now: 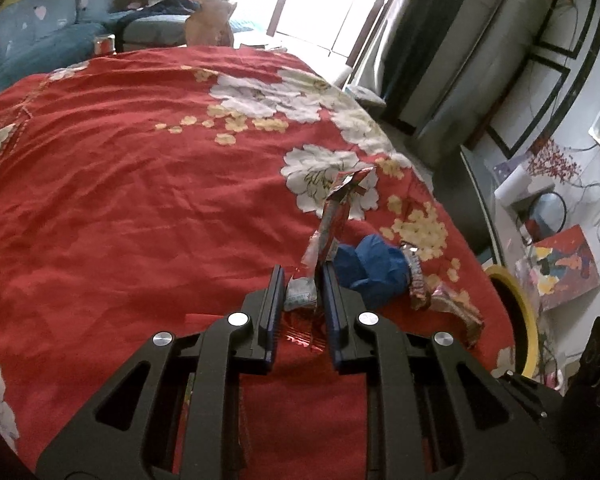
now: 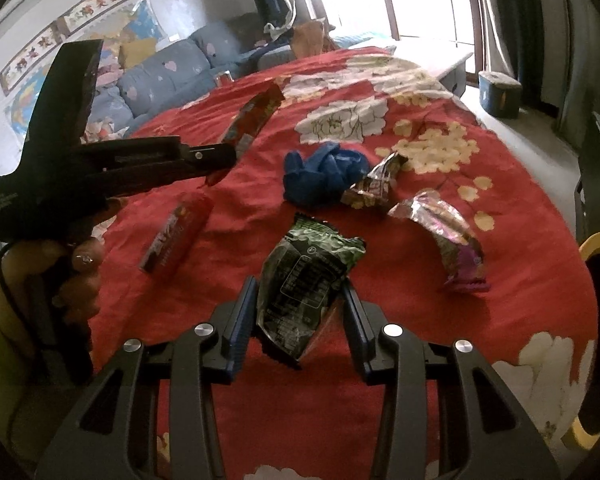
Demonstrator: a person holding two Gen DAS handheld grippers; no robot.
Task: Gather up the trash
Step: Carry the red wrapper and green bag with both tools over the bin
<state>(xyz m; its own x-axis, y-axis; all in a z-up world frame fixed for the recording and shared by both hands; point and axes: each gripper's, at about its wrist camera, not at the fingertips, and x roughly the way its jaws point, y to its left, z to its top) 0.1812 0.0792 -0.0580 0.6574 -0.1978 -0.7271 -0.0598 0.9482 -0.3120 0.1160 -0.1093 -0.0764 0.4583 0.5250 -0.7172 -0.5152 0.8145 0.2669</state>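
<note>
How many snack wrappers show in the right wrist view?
5: a long red one in the left gripper, a flat red one lying below it, a green one in the right gripper, a brown one beside the blue glove, a purple one at right.

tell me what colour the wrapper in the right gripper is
Dark green and black with small white print: the wrapper sits in the right gripper, clearest in the right wrist view.

Print covers the green wrapper [image 2: 306, 280] and red wrapper [image 2: 176, 240] — seemingly none legible.
</note>
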